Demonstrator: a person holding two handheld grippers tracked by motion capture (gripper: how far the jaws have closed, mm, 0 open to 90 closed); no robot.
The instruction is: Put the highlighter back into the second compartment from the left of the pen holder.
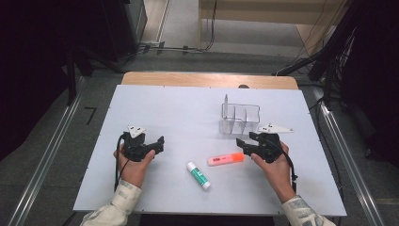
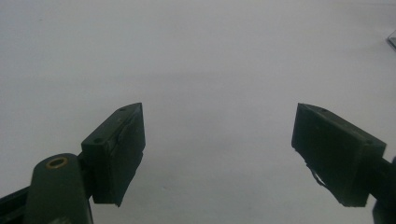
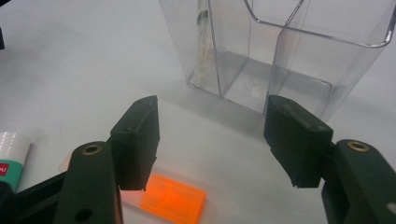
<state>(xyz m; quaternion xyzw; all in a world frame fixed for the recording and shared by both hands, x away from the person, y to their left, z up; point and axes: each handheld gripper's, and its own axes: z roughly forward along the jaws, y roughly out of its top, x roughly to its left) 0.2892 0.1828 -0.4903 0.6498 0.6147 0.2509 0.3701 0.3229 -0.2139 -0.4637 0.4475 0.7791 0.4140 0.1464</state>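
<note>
An orange highlighter (image 1: 226,159) lies on the white table top, its orange end (image 3: 173,198) under my right gripper's jaws. My right gripper (image 1: 243,145) (image 3: 210,140) stands open just above that end, nothing pressed between its pads. A glue stick (image 1: 198,175) with a green label and white cap lies left of the highlighter; its white end (image 3: 11,156) shows at the left edge. A clear plastic organizer (image 1: 240,118) (image 3: 280,51) with dividers stands behind the right gripper. My left gripper (image 1: 157,143) (image 2: 217,154) is open over bare table, with nothing between its jaws.
The white board (image 1: 179,108) lies on a wooden table (image 1: 207,79). A person's two hands hold the grippers near the front edge. Dark stands and cables flank the table on both sides.
</note>
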